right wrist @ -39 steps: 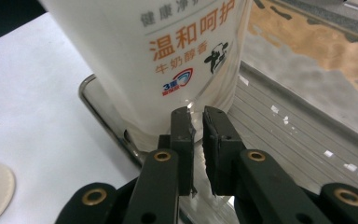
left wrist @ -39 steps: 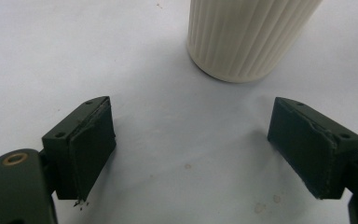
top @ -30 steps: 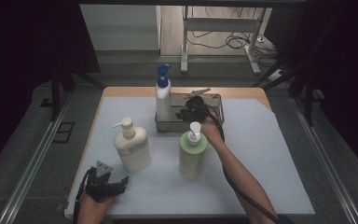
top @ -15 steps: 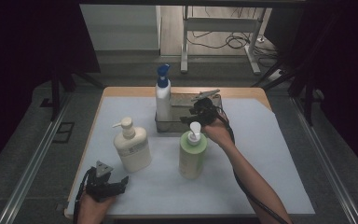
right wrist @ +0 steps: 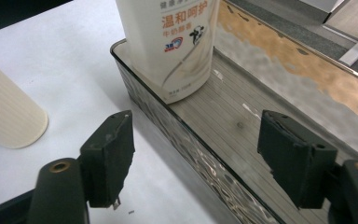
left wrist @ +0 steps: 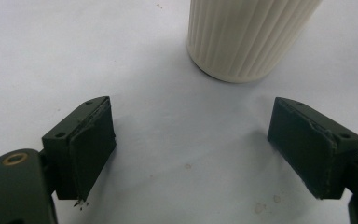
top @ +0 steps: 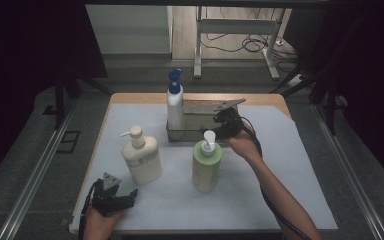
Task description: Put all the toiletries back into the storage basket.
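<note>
Right gripper (top: 219, 123) is held over the near wall of the metal tray (top: 200, 107), jaws spread wide with nothing between them. In the right gripper view the tray wall (right wrist: 177, 135) runs diagonally between the two pads, and the blue-capped white bottle (right wrist: 168, 42) is seen standing upright inside the tray at its far-left end, ahead and left of the jaws.

The green pump bottle (top: 205, 162) is stood upright on the white mat just near-side of this gripper — its long axis vertical, so a sideways approach would be needed, judged as the likely next pick since the right hand is far closer.

Left gripper (top: 114, 197) is rested at the near-left mat edge, jaws also wide and empty — the cream pump bottle (top: 141, 157) lies directly ahead, base (left wrist: 247, 37) seen beyond the pads.
</note>
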A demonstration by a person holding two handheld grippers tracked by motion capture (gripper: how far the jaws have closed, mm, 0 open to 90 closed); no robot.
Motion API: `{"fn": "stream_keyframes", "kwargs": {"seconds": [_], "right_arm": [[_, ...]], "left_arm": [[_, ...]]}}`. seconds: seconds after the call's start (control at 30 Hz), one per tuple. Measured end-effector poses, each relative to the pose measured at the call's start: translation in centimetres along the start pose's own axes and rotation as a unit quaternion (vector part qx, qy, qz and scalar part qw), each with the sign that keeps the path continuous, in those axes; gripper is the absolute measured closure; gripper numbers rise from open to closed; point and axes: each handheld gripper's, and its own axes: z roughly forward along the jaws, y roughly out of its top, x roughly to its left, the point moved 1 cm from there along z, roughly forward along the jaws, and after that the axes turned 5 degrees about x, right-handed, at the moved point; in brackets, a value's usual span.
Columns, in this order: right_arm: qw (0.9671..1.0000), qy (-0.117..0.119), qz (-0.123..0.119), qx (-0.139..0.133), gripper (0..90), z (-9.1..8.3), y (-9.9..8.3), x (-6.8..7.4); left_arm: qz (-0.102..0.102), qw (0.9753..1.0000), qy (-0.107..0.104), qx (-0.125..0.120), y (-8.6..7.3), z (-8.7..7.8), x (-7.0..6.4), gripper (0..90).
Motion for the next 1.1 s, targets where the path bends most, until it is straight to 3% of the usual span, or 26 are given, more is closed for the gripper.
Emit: {"fn": "stream_keyframes", "kwargs": {"seconds": [0.73, 1.1], "right_arm": [[0.9999, -0.002, -0.009, 0.008, 19.9, -2.6, -3.6, -0.6], [0.9997, -0.010, -0.023, 0.001, 16.4, -4.6, -5.9, 0.1]], "left_arm": [[0.001, 1.0000, 0.000, 0.001, 0.0, 0.0, 0.0, 14.6], [0.002, 1.0000, 0.000, 0.000, 0.0, 0.0, 0.0, 14.6]]}}
